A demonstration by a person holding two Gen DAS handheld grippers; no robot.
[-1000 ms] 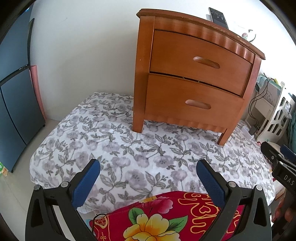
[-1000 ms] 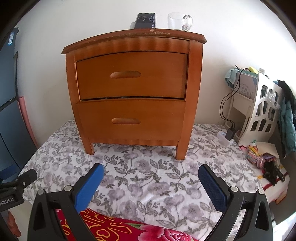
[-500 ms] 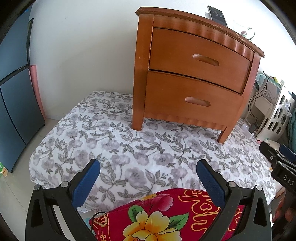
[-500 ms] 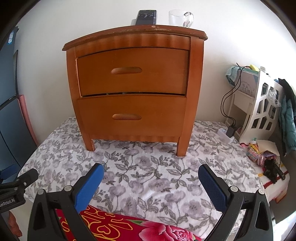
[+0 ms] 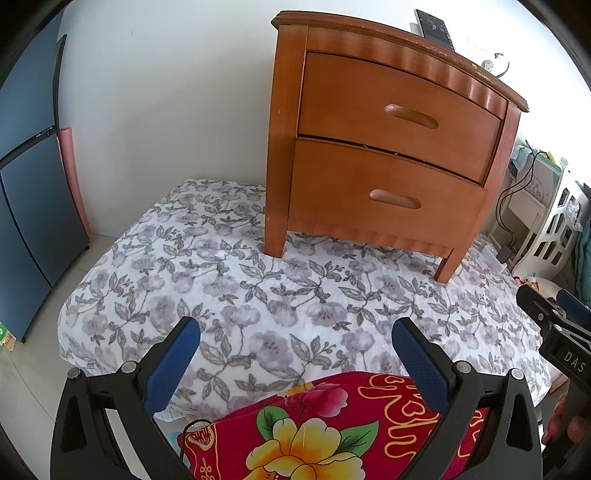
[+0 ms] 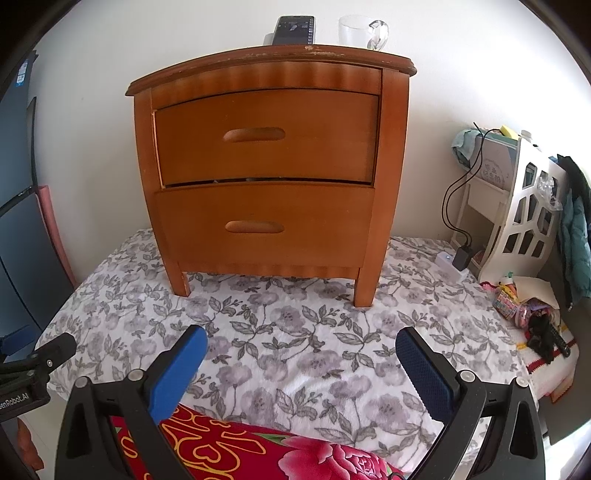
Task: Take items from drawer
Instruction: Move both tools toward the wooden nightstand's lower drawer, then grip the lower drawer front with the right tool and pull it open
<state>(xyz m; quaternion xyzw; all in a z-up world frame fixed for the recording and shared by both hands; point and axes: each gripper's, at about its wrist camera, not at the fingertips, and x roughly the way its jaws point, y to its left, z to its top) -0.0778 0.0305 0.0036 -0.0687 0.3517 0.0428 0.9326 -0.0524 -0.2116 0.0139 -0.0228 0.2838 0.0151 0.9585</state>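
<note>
top drawer point(image 6: 266, 136): wooden, shut | bottom drawer point(image 6: 262, 225): wooden, shut, thin gap between them

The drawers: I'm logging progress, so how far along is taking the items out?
Nothing looks done: the upper drawer and lower drawer are both shut. Nothing is in hand; the left gripper and right gripper are open, empty, short of the nightstand. Opening a drawer and removing items remain.

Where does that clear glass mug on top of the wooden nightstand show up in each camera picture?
Left wrist view: only a faint sliver of the glass mug at the nightstand's far right top edge.
Right wrist view: glass mug, top centre-right, beside the dark phone.
Shared landmark: the lower drawer handle.
</note>
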